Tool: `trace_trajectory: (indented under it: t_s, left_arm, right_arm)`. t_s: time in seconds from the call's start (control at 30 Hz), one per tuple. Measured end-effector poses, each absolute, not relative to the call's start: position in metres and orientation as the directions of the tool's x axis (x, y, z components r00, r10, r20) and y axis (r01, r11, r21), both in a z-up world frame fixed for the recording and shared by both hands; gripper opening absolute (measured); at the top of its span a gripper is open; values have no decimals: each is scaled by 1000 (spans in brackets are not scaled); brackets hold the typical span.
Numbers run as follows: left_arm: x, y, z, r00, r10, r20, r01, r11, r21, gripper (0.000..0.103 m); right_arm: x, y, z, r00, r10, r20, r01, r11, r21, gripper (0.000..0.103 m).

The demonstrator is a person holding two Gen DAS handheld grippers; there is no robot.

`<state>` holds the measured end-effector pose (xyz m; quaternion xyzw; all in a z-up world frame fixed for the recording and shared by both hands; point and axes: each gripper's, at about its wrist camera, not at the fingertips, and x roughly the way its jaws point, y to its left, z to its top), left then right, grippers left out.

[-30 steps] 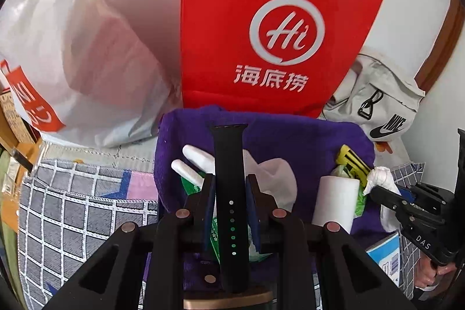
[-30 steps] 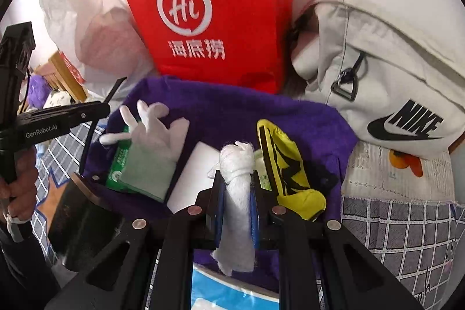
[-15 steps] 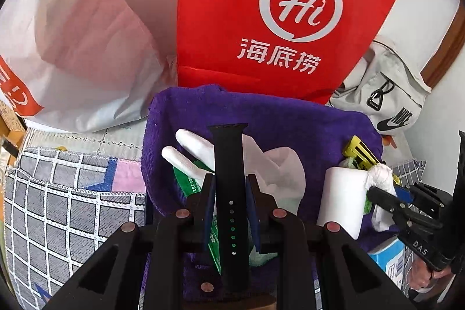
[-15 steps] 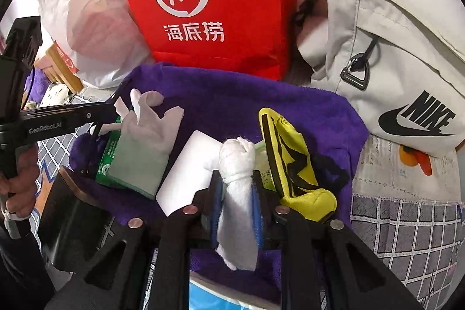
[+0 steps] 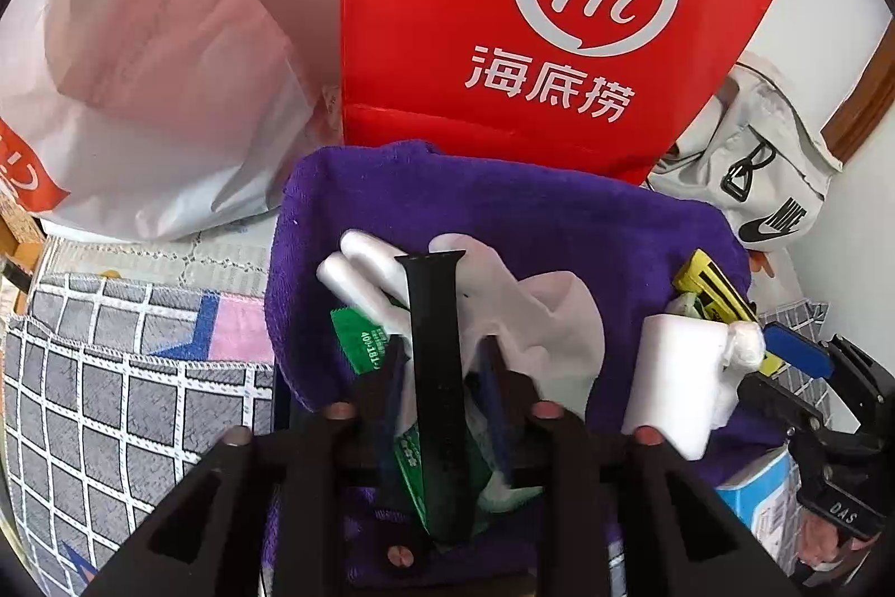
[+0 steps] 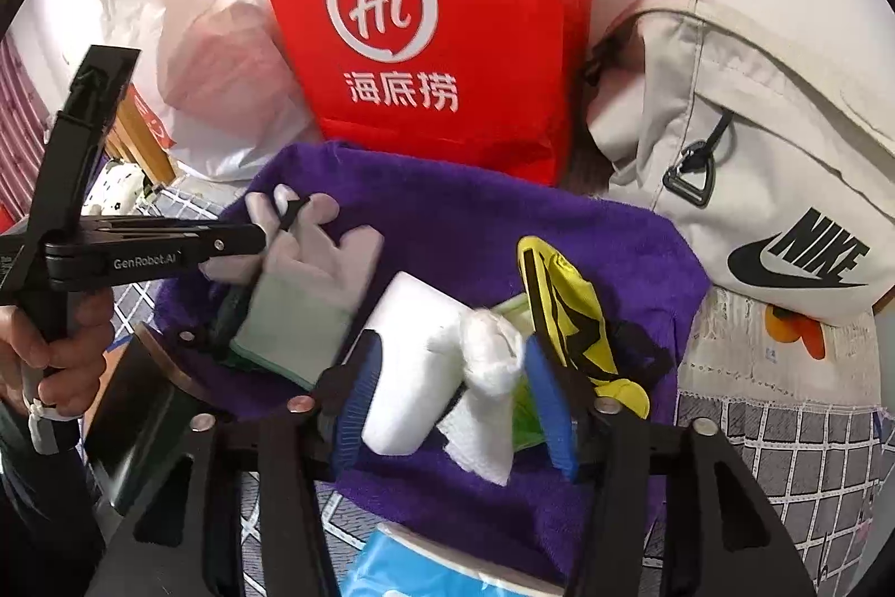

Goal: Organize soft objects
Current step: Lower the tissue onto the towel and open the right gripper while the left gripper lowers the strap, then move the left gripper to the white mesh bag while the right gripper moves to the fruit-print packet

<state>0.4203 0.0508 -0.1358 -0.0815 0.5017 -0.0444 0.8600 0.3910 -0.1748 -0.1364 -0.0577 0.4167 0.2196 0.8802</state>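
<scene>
Releasing both at once — left gripper point(image 5: 442, 373) jaws have just spread off the black strap point(image 5: 433, 373), right gripper point(image 6: 453, 390) jaws off the white cloth roll point(image 6: 486, 373). Both items lie loose between parted pads, on the purple towel point(image 6: 503, 216) near its front edge — drop-off likely done.

Black strap point(image 5: 435, 373), white wad point(image 6: 486, 362) on purple towel point(image 5: 503, 211)

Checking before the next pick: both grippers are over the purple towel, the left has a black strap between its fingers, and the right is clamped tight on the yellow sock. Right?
Not quite. The right gripper has the white cloth roll between its jaws, which have just been opening; the yellow sock lies beside it on the purple towel, as the right wrist view shows. The rest holds.
</scene>
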Motion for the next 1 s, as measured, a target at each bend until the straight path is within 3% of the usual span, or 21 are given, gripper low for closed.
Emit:
trace_trajectory:
  t_s: [0.57,1.0]
  left_arm:
    - [325,72,-72,575,-124,-809,-36,984,-176,38]
    - [209,79,-67,610,-130,-781,-52,978,-204,38]
  right_arm:
    - [300,-185,-82,621,355,-699,-407,908,99,60]
    - [175,-168,-110,514,461,-724,-487,851,197,64]
